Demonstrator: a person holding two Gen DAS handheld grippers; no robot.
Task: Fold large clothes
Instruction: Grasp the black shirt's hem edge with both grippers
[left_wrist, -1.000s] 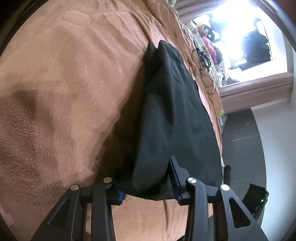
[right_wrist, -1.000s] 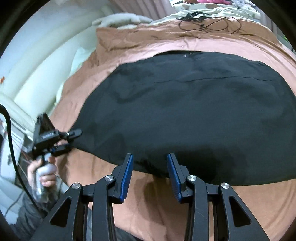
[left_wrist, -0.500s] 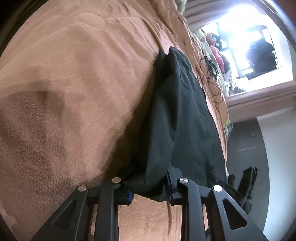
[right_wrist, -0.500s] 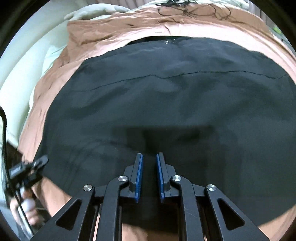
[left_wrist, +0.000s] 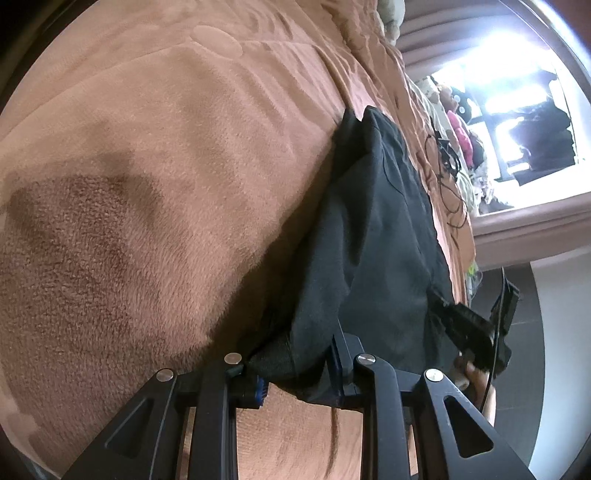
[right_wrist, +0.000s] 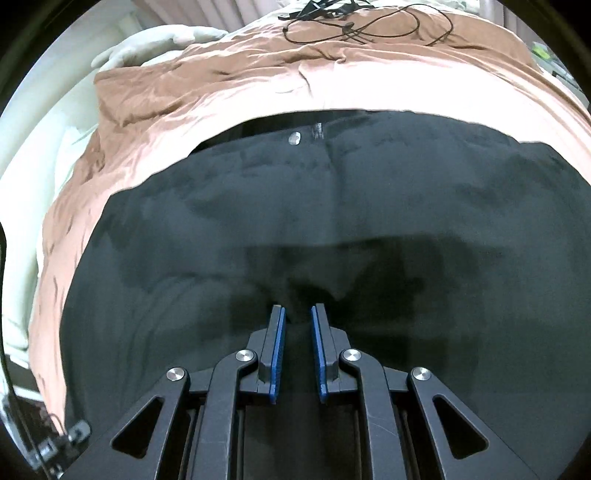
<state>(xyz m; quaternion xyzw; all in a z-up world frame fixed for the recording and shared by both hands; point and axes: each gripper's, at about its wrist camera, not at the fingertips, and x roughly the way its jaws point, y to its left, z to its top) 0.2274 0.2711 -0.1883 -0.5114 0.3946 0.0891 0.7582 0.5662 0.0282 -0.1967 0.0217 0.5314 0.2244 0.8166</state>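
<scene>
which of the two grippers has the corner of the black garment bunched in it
The left gripper: a thick corner of the black garment bulges between its fingers. The right gripper pinches only a small fold mid-cloth.

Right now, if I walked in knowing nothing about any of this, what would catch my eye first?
A big black garment spread across a brown blanket on the bed fills the view. At each near corner a black tool pinches its edge between blue-padded fingers. Beyond it a tangle of black cable lies on the blanket, and a bright window glares at the far end.
</scene>
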